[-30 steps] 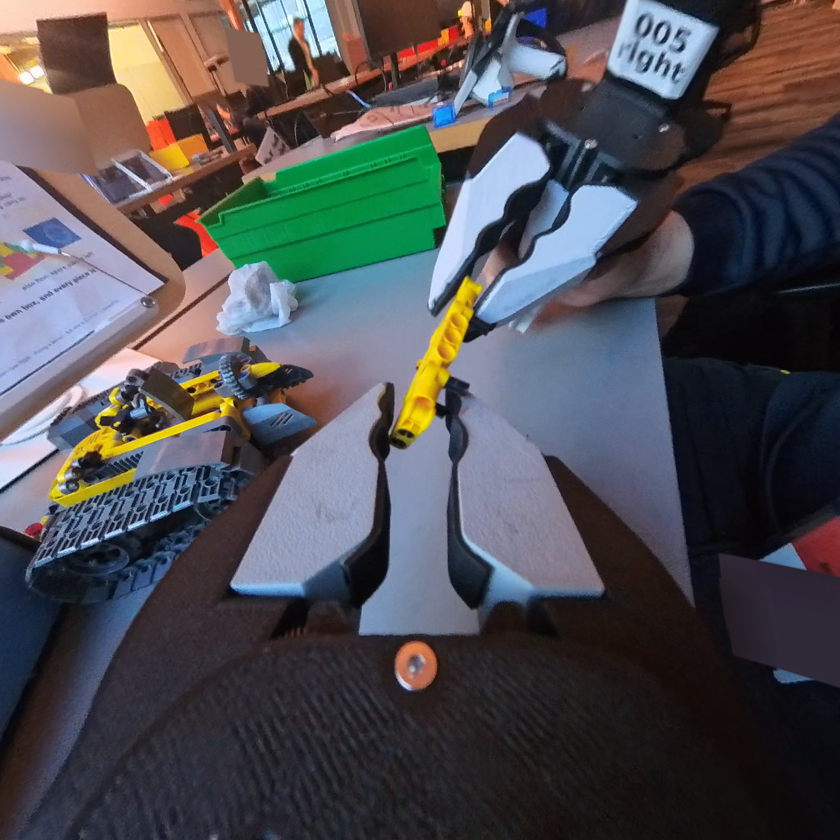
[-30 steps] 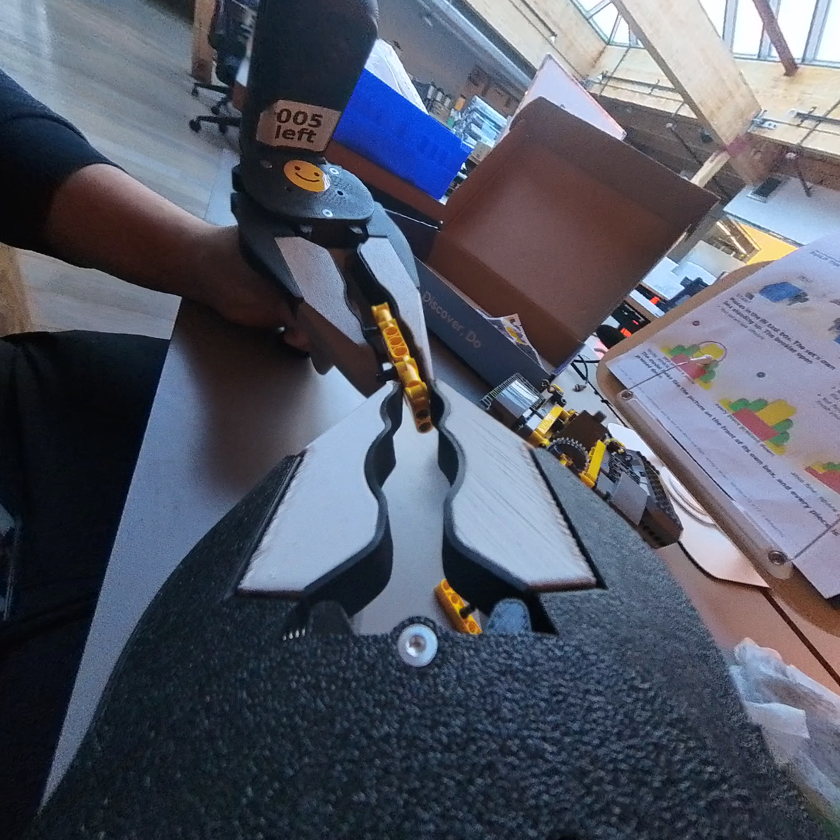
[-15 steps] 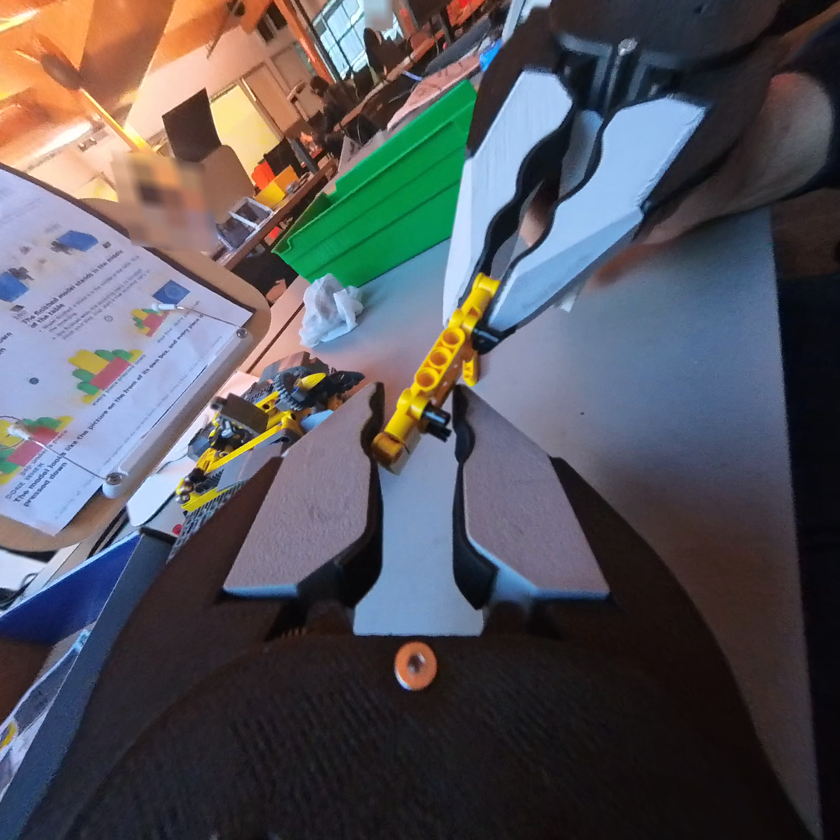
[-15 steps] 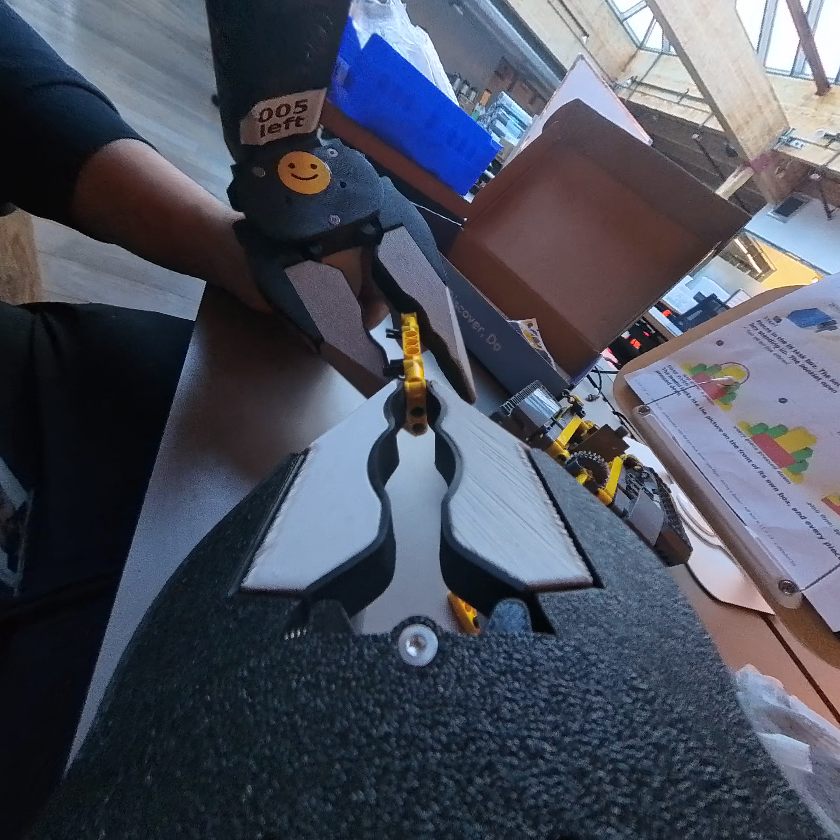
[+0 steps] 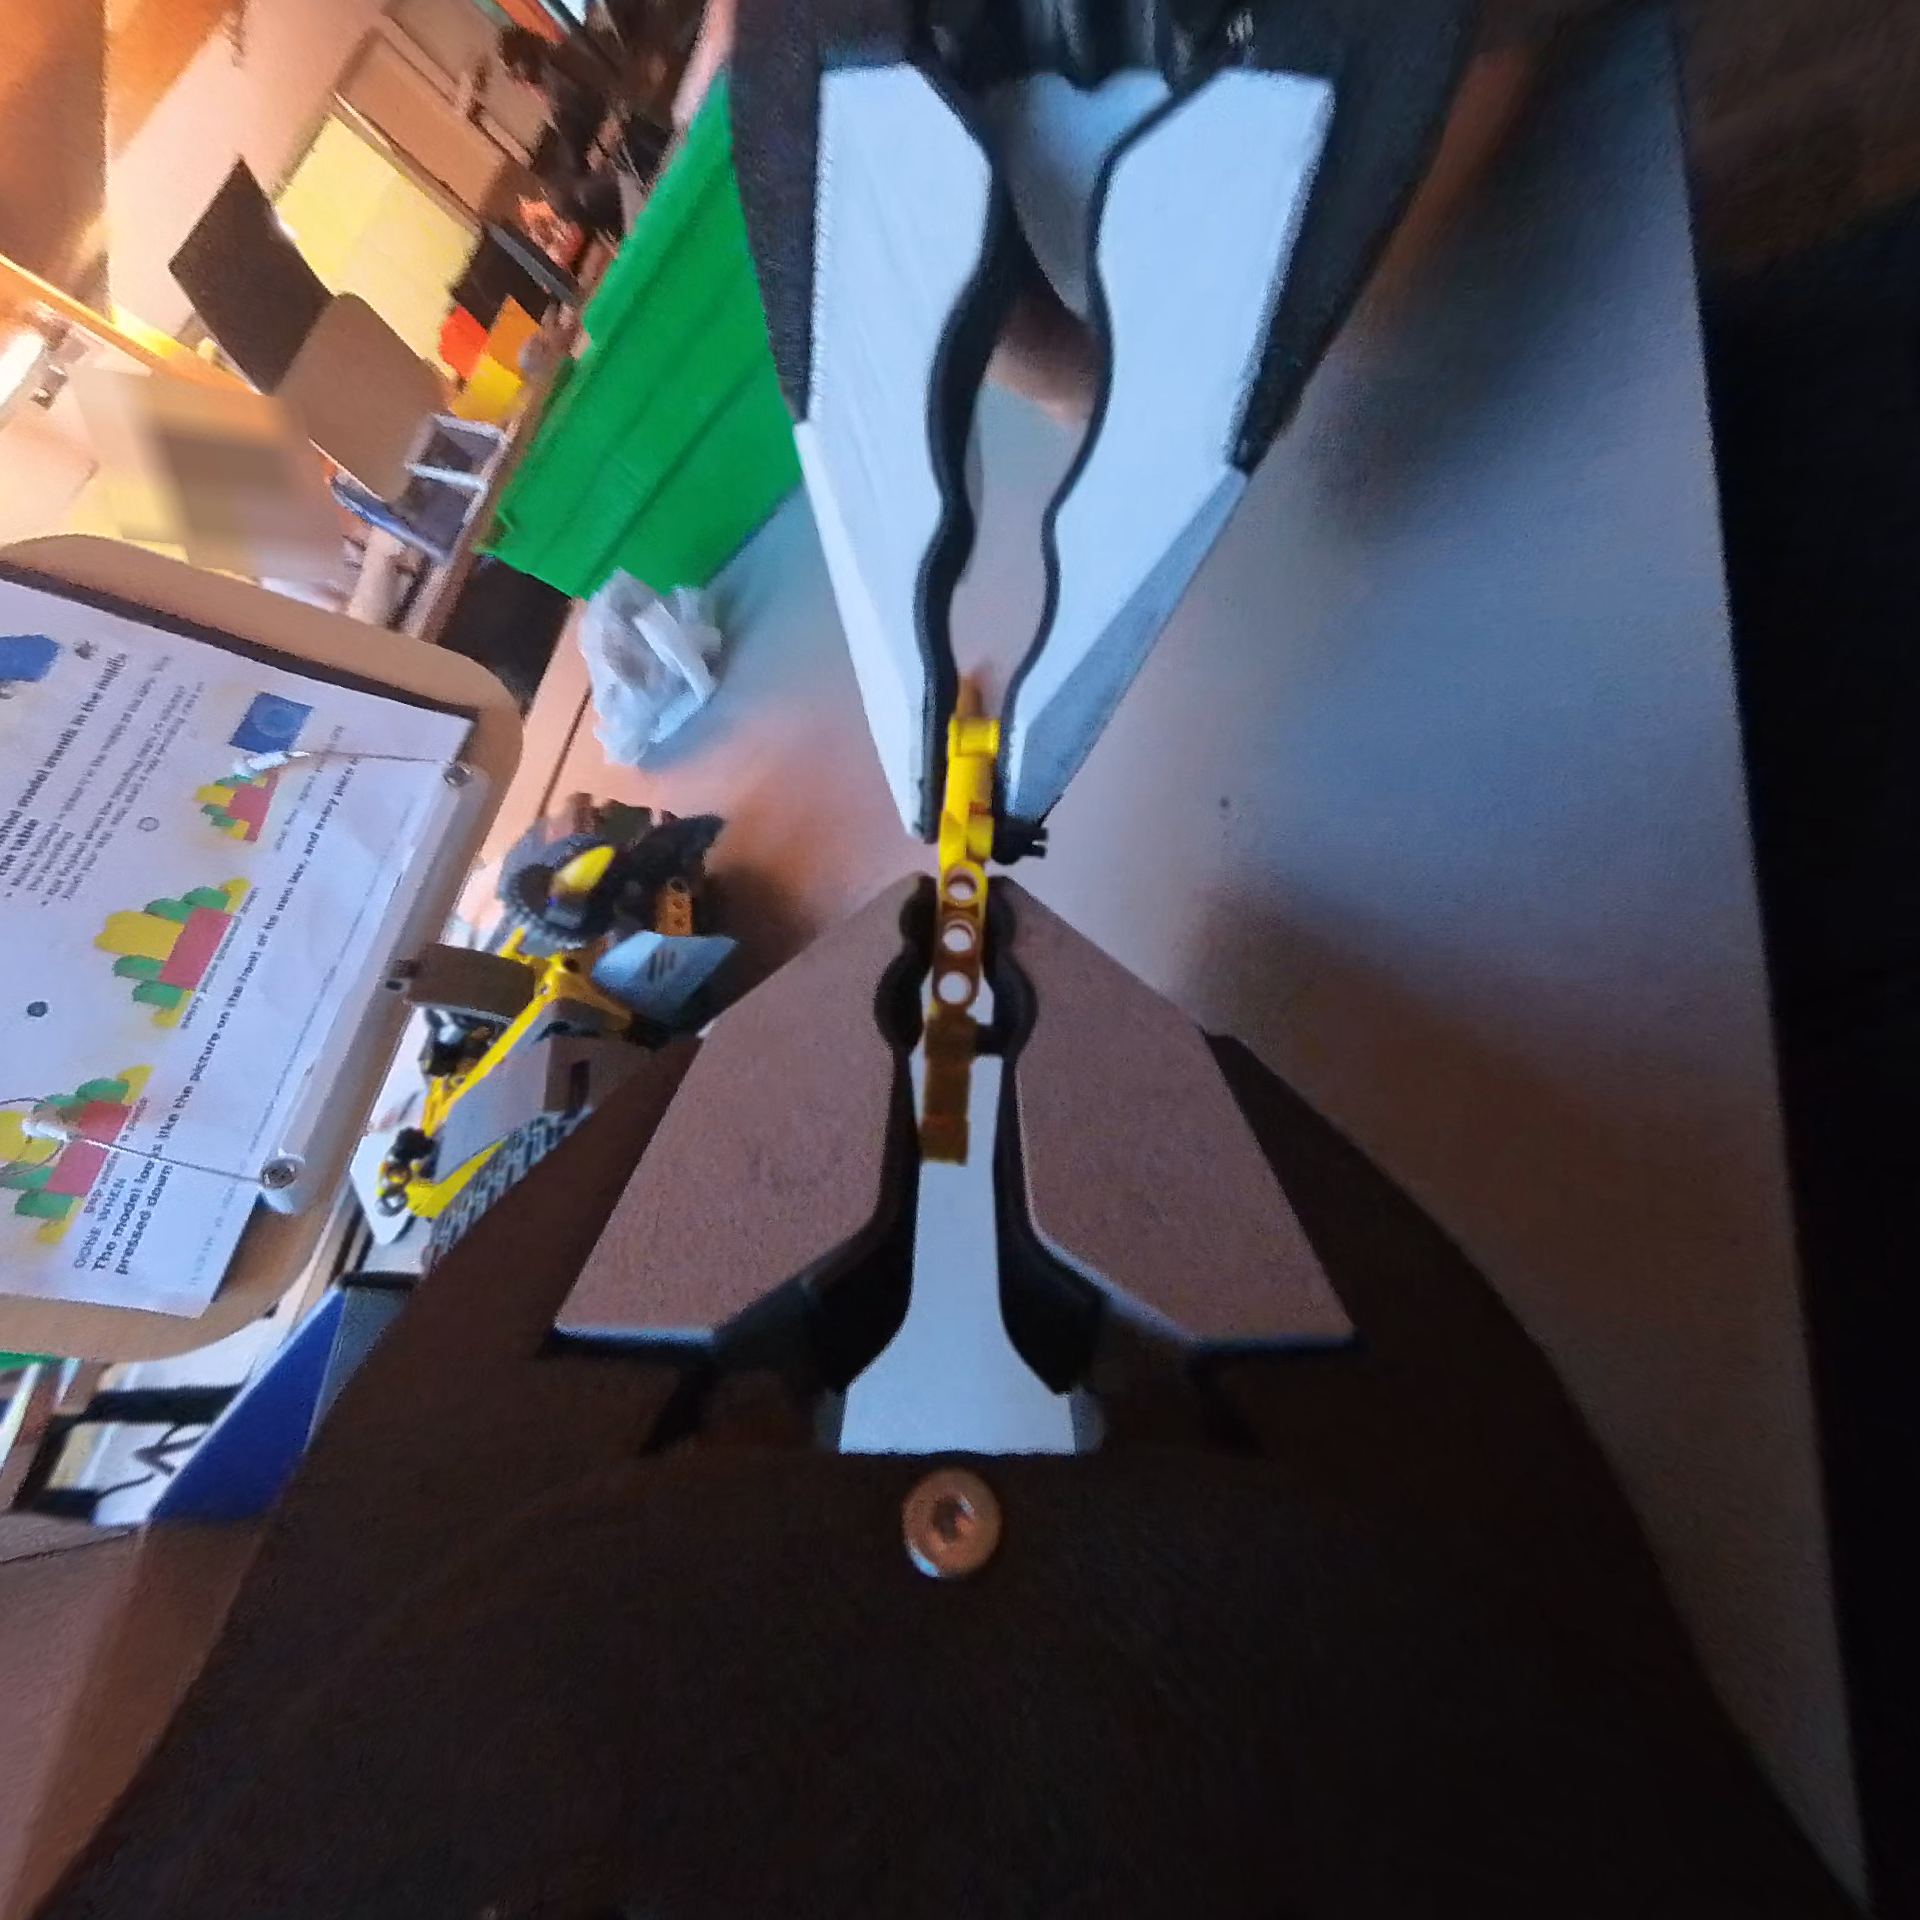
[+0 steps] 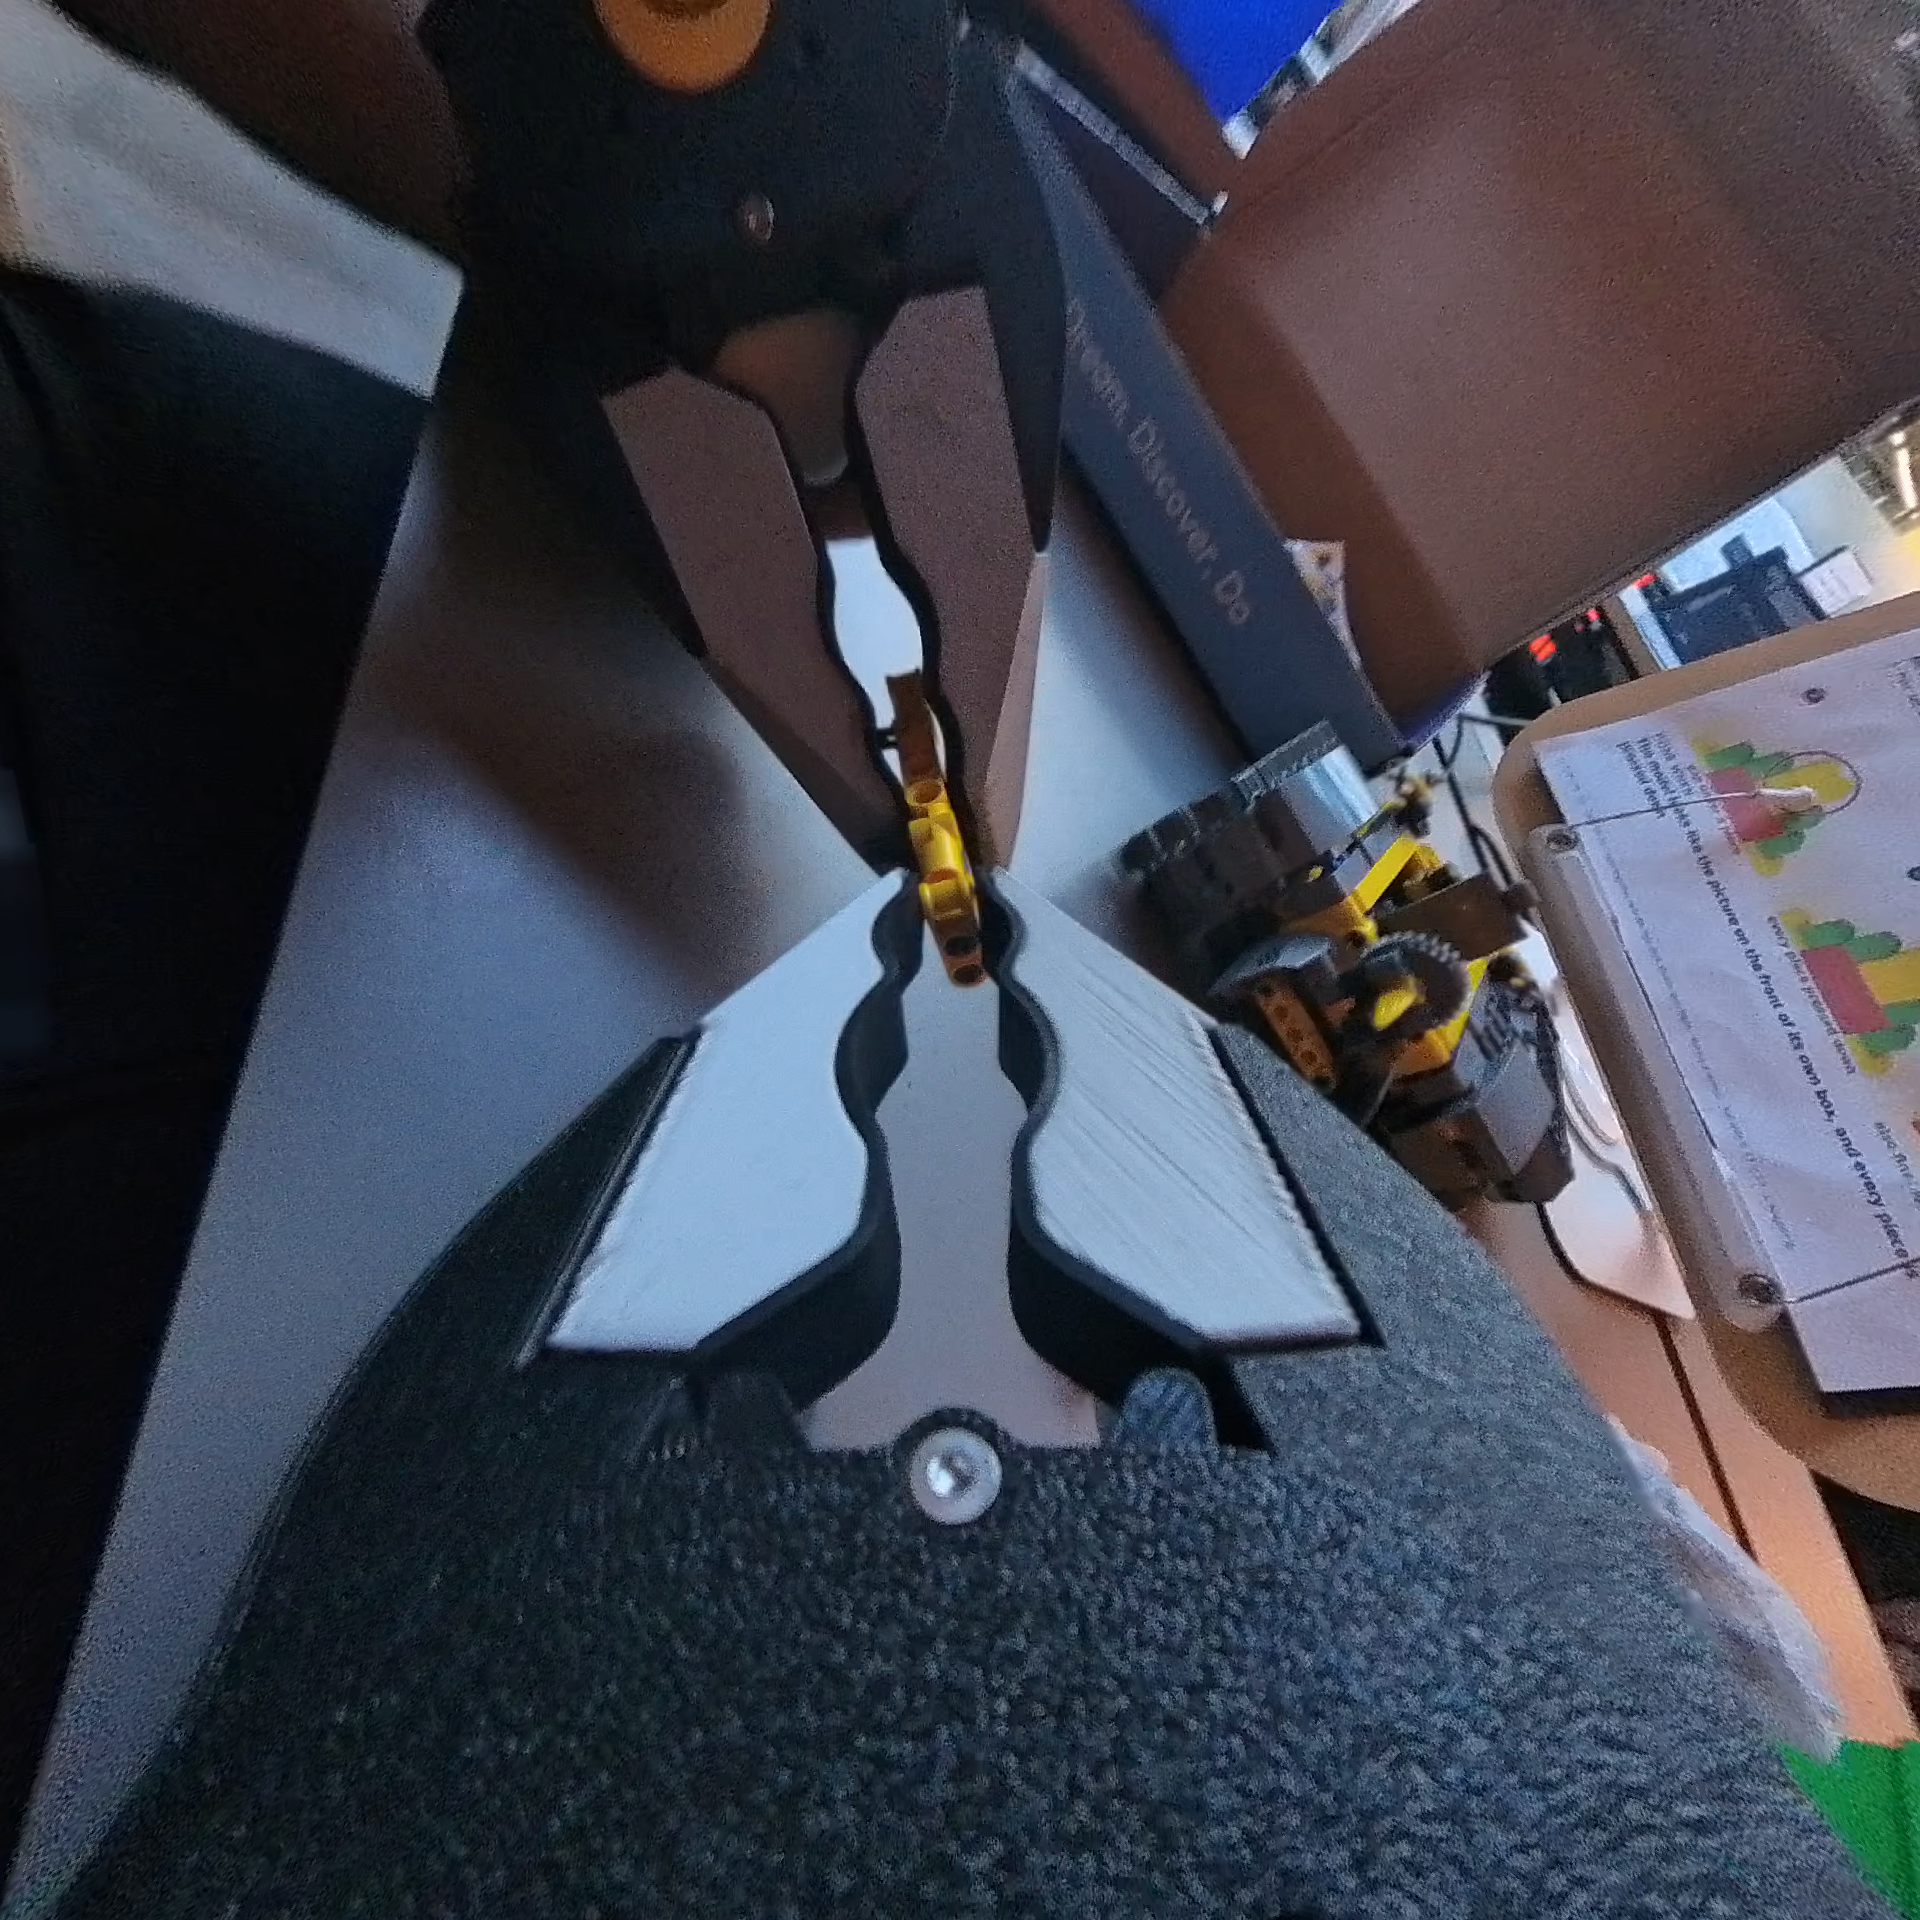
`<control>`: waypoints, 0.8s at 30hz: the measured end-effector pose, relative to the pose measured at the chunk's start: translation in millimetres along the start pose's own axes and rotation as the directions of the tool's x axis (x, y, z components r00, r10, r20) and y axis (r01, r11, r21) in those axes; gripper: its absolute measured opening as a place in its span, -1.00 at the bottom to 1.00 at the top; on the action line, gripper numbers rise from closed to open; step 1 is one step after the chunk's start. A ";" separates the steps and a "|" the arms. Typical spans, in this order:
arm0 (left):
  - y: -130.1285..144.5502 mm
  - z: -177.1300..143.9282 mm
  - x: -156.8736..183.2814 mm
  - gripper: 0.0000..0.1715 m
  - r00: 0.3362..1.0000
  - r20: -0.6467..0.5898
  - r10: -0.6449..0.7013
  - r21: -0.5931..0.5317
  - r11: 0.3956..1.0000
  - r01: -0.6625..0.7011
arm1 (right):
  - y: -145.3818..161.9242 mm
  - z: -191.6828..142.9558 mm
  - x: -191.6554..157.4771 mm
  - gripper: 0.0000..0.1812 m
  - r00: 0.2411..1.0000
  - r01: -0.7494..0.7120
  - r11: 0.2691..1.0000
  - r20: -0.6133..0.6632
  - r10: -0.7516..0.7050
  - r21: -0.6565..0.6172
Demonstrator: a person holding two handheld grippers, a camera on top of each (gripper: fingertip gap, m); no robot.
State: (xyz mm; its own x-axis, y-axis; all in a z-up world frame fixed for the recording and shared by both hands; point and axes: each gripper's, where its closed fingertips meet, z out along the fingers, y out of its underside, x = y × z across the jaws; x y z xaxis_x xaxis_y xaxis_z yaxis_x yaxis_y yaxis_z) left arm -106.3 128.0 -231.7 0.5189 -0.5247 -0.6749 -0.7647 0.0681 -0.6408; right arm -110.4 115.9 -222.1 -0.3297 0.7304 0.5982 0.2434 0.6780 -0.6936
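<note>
Both grippers meet tip to tip above the grey table [image 5: 1455,727], well off its edges. The left gripper [image 5: 958,904] and right gripper [image 6: 951,894] each pinch one end of the yellow holed beam [image 5: 956,966]. With the fingers narrowed on so slim a part, keeping both grips in line should stop it twisting; the tracked yellow model [image 6: 1382,1018] sits beside the instruction board [image 5: 208,935].

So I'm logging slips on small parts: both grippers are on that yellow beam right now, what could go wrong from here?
1. Both the left gripper and the right gripper pinch the thin beam only near their tips; a small twist could pop it free.
2. The beam hangs above the table, so a dropped piece may bounce away.
3. The tracked model sits close beside the grippers; a sideways swing could knock it.
</note>
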 end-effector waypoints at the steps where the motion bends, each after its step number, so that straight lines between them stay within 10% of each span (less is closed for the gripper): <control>1: 3.1 2.3 3.2 -0.94 1.000 -0.011 0.014 -0.027 1.000 -0.014 | 4.9 0.8 -1.9 -0.91 1.000 0.021 0.999 0.009 -0.021 -0.027; 24: 17.3 13.6 12.3 -0.93 0.986 0.009 0.164 -0.168 0.973 -0.160 | 30.9 9.6 -8.2 -0.94 0.983 0.175 0.961 -0.017 -0.183 -0.212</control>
State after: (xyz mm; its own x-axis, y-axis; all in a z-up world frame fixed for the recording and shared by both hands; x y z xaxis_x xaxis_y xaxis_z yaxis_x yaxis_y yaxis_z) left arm -108.0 134.3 -256.1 0.3900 -0.4987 -0.7741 -0.8910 0.0077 -0.4539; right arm -108.9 130.0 -252.3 -0.3531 0.5953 0.7218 0.3692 0.7975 -0.4771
